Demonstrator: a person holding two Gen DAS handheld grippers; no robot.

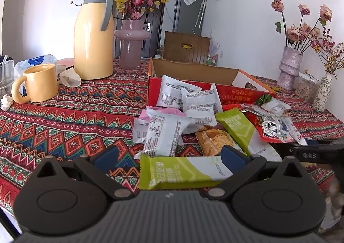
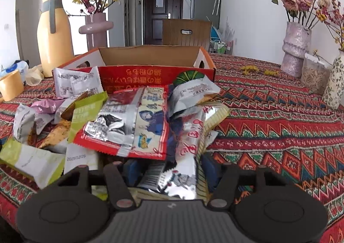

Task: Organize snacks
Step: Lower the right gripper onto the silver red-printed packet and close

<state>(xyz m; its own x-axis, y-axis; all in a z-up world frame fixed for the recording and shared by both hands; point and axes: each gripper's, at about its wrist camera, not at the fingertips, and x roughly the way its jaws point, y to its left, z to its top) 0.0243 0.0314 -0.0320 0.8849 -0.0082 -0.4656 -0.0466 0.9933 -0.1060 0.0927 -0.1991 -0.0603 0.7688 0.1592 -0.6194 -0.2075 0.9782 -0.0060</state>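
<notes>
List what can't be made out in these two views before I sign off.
- Box floor: both views, hidden by its front wall.
- Silver packet in the right claw: right wrist view, lower end hidden by the claw body.
- Packet print: both views, too small.

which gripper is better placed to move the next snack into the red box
Right. The right gripper already has a red-and-silver snack packet between its fingers, with the red cardboard box straight ahead. The left gripper is open, only straddling a green snack bar.
</notes>
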